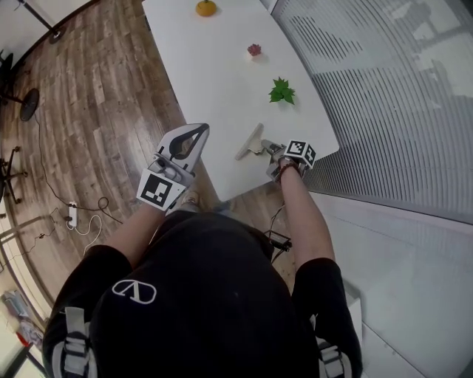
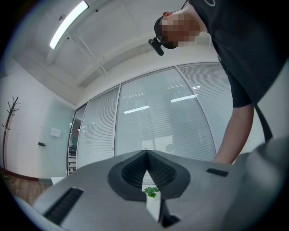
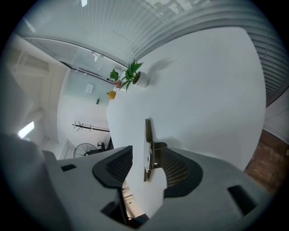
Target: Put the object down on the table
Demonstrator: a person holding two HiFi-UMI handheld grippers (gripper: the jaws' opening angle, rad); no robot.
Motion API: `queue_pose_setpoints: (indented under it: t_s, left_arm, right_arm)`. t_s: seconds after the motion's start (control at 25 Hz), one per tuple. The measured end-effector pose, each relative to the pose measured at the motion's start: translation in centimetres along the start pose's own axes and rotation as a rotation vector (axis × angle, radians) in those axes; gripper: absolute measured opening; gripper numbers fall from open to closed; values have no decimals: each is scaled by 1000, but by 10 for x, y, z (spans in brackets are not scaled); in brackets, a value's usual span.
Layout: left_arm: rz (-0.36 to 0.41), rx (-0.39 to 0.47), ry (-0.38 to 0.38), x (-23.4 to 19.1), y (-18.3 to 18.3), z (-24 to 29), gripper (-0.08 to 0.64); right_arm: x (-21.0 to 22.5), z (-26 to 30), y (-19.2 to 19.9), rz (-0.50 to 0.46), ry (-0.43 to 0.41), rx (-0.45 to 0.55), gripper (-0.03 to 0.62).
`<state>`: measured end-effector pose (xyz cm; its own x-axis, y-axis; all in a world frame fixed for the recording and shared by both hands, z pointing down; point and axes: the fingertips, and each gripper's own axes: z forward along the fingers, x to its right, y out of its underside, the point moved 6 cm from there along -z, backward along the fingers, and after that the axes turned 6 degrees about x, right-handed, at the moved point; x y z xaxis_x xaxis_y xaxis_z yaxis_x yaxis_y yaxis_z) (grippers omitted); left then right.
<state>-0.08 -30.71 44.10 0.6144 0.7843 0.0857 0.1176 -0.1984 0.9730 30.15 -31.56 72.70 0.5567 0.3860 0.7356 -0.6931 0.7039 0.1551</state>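
The right gripper had its jaws wide apart, tilted down over the near end of a long white table. Between them stood the task's thing, a thin flat slab seen edge-on. It lay close against the pad on the gripper's right, perhaps touching it, while the other pad stood well clear, so nothing clamped it. Its far end reached past the jaw tips onto the tabletop, where it threw a soft shadow.

Ahead of that gripper the bare white surface ran on to a small green plant, then a little pink item, and at the far end an orange one. To the gripper's right, just past the table edge, rose a glass wall with blinds. To its left, beyond the table's other side, was a wooden floor with a power strip and trailing cables.

The left gripper was held about level off the table's near left corner, its jaw tips meeting with nothing between them. Through the small gap under the tips the green plant showed far ahead. Above and beyond it were the blind-covered glass panels, a white ceiling with a strip light, and off to its left a coat stand.
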Motion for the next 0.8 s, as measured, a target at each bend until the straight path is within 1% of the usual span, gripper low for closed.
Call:
queue_pose_setpoints:
  t_s: [0.12, 0.16, 0.32, 0.4, 0.48, 0.6, 0.64, 0.8]
  left_arm:
    - [-10, 10, 20, 2, 1, 5, 5]
    - [-11, 14, 30, 3, 0, 8, 5]
    - [-23, 26, 80, 10, -2, 21, 5]
    - [-33, 39, 106, 15, -6, 28, 5]
    - [-38, 56, 134, 19, -12, 34, 5]
    - [-37, 74, 174, 27, -19, 42, 5]
    - [-38, 77, 184, 28, -22, 44, 5]
    - [-37, 93, 208, 33, -31, 48, 5]
  right_arm:
    - [-13, -24, -8, -88, -12, 58, 189]
    - [-23, -36, -12, -128, -27, 94, 175]
    - [-77, -92, -26, -354, -93, 304, 136]
    - [-107, -121, -25, -491, -118, 418, 98]
    - [-133, -149, -18, -637, -115, 520, 68]
    - [-162, -182, -1, -827, -91, 638, 25]
    - [-170, -191, 5, -883, -86, 670, 10]
    - [-199, -222, 29, -1062, -93, 783, 6]
